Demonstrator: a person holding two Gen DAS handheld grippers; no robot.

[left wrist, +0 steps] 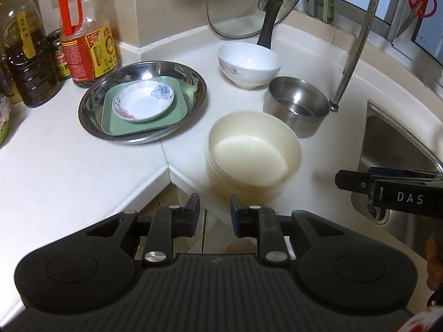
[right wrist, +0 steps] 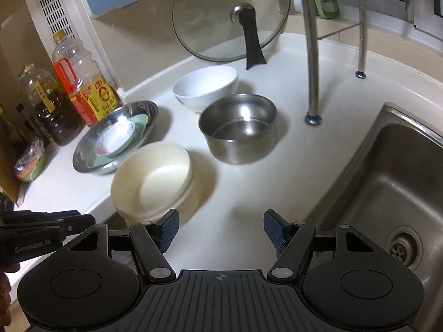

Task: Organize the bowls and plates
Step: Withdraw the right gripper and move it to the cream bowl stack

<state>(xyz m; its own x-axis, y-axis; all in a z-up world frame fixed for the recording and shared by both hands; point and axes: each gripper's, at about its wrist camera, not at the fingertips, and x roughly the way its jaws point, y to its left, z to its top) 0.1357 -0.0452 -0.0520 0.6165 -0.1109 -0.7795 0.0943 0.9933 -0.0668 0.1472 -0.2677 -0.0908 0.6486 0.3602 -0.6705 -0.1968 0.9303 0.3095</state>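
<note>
A cream plastic bowl [left wrist: 253, 153] [right wrist: 153, 179] stands near the counter's front edge. Behind it are a steel bowl [left wrist: 297, 105] [right wrist: 239, 127] and a white flowered bowl [left wrist: 249, 65] [right wrist: 206, 87]. A steel plate [left wrist: 91, 105] [right wrist: 83, 156] holds a green square plate [left wrist: 116, 123] [right wrist: 95, 163] and a small flowered dish [left wrist: 142, 101] [right wrist: 115, 139]. My left gripper [left wrist: 215, 210] is open and empty, just short of the cream bowl. My right gripper [right wrist: 220, 228] is open and empty above the counter, right of the cream bowl; it also shows in the left wrist view [left wrist: 360, 184].
A glass lid [left wrist: 254, 2] [right wrist: 229, 13] leans on the back wall. Oil bottles [left wrist: 85, 36] [right wrist: 83, 80] stand at the left. A sink [left wrist: 398, 166] [right wrist: 387, 182] lies at the right, with steel rack legs [left wrist: 354, 52] [right wrist: 311, 55] beside it.
</note>
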